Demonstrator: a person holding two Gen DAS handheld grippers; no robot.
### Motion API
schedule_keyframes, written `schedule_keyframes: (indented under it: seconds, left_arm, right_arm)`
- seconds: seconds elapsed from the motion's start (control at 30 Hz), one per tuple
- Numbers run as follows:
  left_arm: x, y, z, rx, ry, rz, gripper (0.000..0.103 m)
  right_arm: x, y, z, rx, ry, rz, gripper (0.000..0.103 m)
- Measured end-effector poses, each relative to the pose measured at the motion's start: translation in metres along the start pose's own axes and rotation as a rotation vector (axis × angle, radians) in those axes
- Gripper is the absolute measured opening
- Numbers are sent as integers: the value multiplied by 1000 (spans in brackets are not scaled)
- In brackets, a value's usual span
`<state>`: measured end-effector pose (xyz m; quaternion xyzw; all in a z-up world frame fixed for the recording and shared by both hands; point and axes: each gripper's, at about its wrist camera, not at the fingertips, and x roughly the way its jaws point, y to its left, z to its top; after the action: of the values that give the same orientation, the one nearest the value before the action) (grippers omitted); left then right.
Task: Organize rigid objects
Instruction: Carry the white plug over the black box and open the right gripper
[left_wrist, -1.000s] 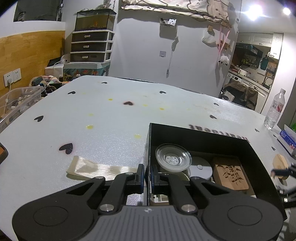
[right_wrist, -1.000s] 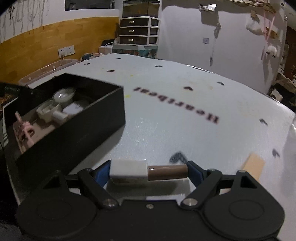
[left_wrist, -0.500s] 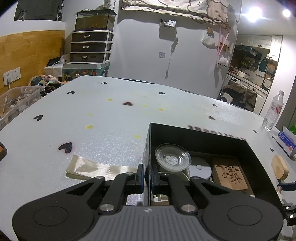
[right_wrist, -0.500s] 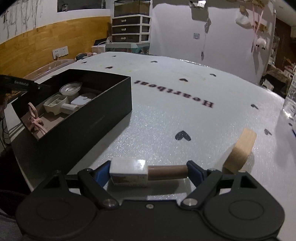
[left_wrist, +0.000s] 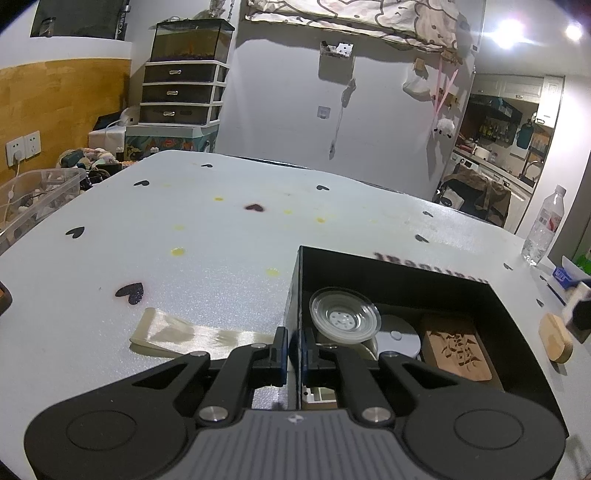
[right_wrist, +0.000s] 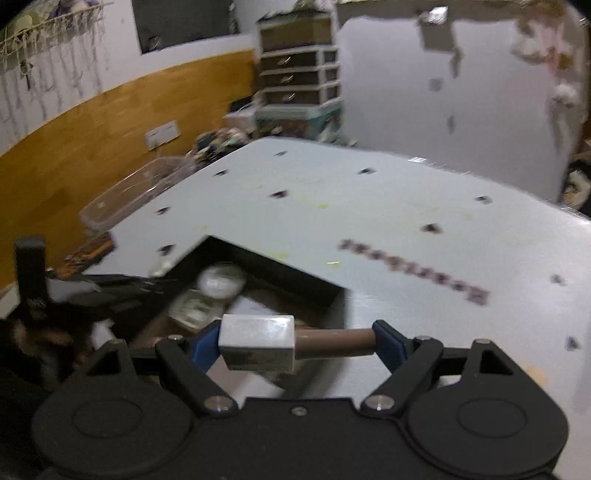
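The right tongs (right_wrist: 295, 341) hold a white-headed stamp (right_wrist: 258, 347) crosswise by its ends, above the black box (right_wrist: 332, 295). The left tongs (left_wrist: 293, 349) pinch the box's near wall. Beyond them inside lie a clear dish (left_wrist: 343, 319) and a carved wooden block (left_wrist: 456, 350).

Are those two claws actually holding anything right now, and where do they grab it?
The right claw holds a white-headed stamp with a brown handle lengthwise, by its two ends. The left claw pinches the black box by its near side wall.

Motion blur smears the black box's (right_wrist: 258, 291) contents (printed table lettering (right_wrist: 413, 271) too) beyond reading.
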<state>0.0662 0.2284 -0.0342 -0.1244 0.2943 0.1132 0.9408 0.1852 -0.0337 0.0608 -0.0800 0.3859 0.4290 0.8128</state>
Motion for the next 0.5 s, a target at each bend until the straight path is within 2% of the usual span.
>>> schedule_keyframes:
  seconds: [0.2,0.5]
  left_arm:
    - [-1,4,0,-9,-9,-29,9]
    - [1,11,-1,-21,-15,-68,10]
  right_arm:
    - [50,28,22,171,172,79,86]
    - [100,42,11,287,300,52,86]
